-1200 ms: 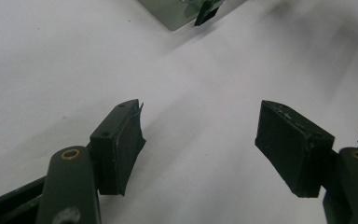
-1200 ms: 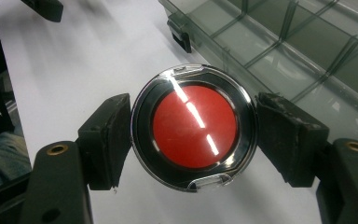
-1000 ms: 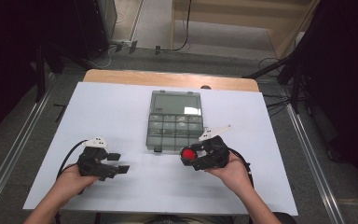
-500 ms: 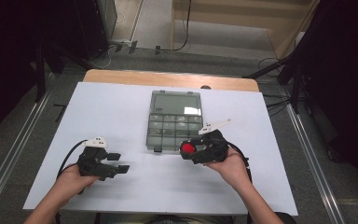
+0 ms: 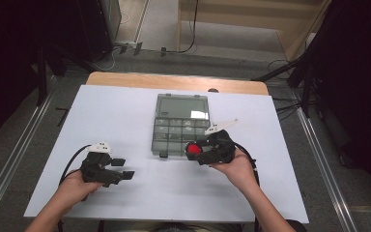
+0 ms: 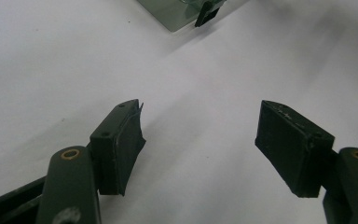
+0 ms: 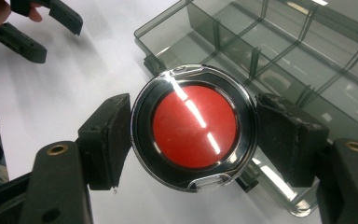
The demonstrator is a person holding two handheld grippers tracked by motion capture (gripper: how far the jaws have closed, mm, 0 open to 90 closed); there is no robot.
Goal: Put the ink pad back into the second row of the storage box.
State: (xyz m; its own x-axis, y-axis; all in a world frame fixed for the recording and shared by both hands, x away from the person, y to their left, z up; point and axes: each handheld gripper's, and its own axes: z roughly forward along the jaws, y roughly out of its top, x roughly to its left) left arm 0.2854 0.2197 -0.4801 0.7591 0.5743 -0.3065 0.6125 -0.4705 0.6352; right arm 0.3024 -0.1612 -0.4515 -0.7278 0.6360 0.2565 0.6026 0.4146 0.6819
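Left gripper (image 5: 123, 168) rests low over white worktop (image 5: 125, 111), near left front corner, jaws spread wide, nothing between them. Smoky clear compartment box (image 5: 180, 124) sits mid-worktop, lid open. Right gripper (image 5: 192, 149) hovers just beside box's near right corner, jaws clamped on either side of round red disc in clear case (image 7: 195, 126). Disc appears lifted off worktop, though height hard to judge.
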